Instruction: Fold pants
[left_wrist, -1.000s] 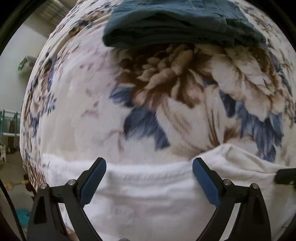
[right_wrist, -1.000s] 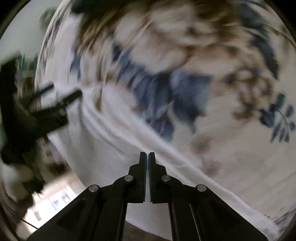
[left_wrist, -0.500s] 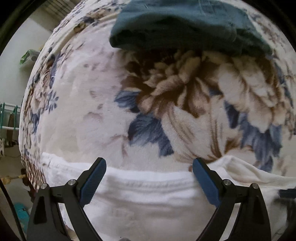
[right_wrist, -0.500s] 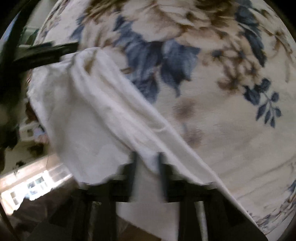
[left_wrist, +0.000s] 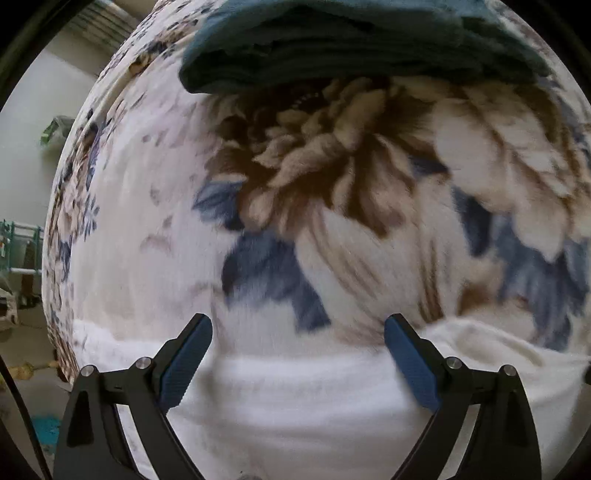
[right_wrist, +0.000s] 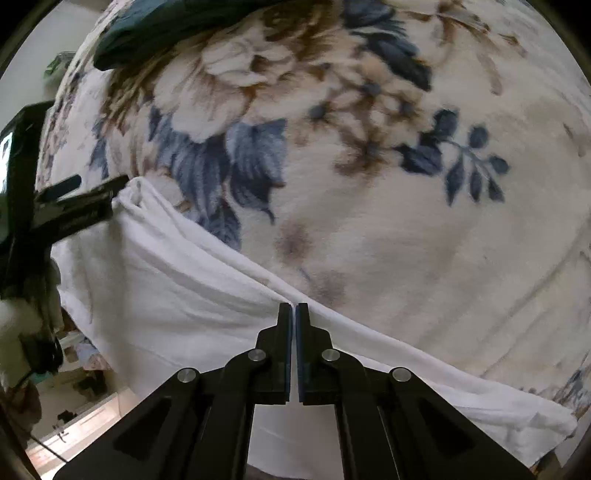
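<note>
White pants (left_wrist: 295, 398) lie along the near edge of a floral blanket (left_wrist: 332, 229), part hanging off the edge. My left gripper (left_wrist: 298, 336) is open, its blue-padded fingers (left_wrist: 188, 354) spread just above the pants' far edge. In the right wrist view the white pants (right_wrist: 177, 288) stretch from left to lower right. My right gripper (right_wrist: 294, 308) is shut on the pants' upper fold edge. The left gripper (right_wrist: 85, 199) shows at the left, by the pants' corner.
A folded dark teal garment (left_wrist: 362, 48) lies at the far side of the blanket; it also shows in the right wrist view (right_wrist: 155, 33). The bed edge and floor (left_wrist: 29, 369) lie to the left, with room clutter beyond.
My right gripper has swung over the pants and now sits steady, shut on the fold edge. My left gripper has moved slightly forward; the teal garment looks nearer.
</note>
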